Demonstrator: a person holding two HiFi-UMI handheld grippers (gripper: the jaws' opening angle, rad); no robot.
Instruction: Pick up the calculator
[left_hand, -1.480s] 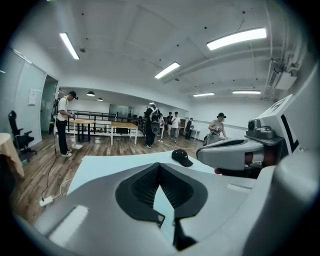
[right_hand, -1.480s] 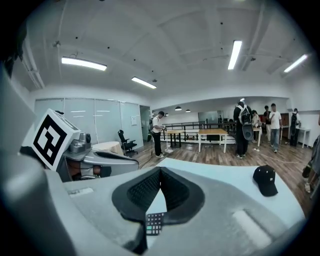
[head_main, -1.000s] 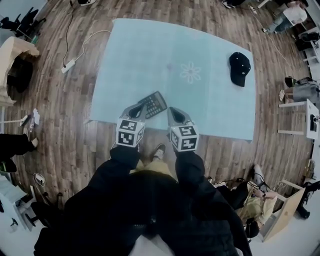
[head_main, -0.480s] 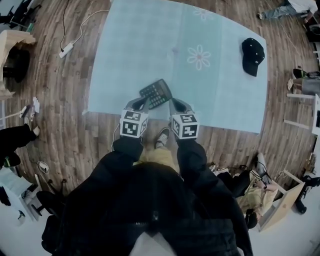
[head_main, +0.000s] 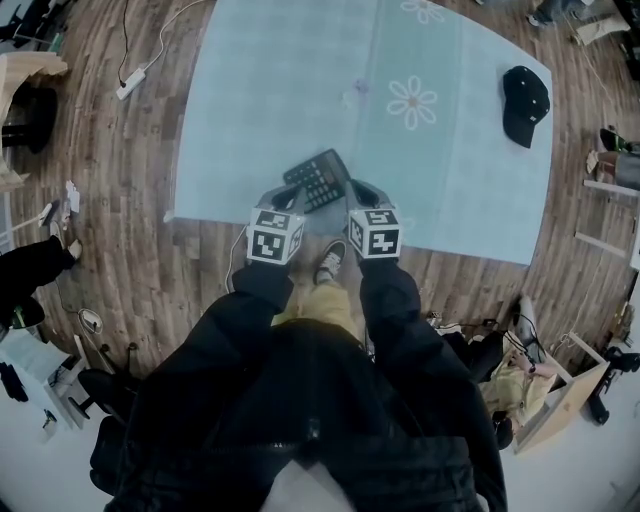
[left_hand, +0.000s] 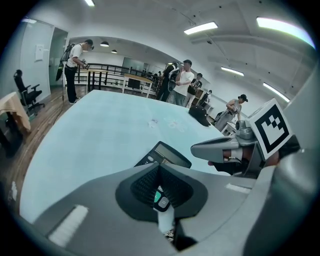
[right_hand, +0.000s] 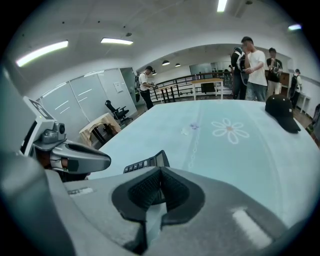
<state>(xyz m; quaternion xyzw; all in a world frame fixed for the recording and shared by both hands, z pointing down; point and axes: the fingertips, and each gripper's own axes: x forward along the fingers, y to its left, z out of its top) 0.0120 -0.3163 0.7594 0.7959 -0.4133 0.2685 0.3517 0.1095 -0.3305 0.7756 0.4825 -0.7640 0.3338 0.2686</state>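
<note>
A black calculator (head_main: 318, 180) lies flat on the light blue tablecloth (head_main: 300, 90), close to the table's near edge. My left gripper (head_main: 284, 193) sits just off its near left corner and my right gripper (head_main: 358, 189) just off its near right side. Both are shut with nothing between the pads. In the left gripper view the calculator (left_hand: 167, 153) shows just past the closed left gripper (left_hand: 159, 169), with the right gripper (left_hand: 220, 148) to its right. In the right gripper view the calculator's key edge (right_hand: 146, 162) peeks above the closed right gripper (right_hand: 160, 172).
A black cap (head_main: 526, 100) lies near the table's far right side. The cloth carries flower prints (head_main: 412, 102). The table's near edge (head_main: 300, 228) runs right under both grippers. Several people (right_hand: 252, 62) stand beyond the far side. A power strip (head_main: 128, 87) lies on the wooden floor at left.
Both grippers have come down and moved in closer to the calculator's near end, one on each side. The calculator has stayed flat on the cloth. Both grippers stayed shut.
</note>
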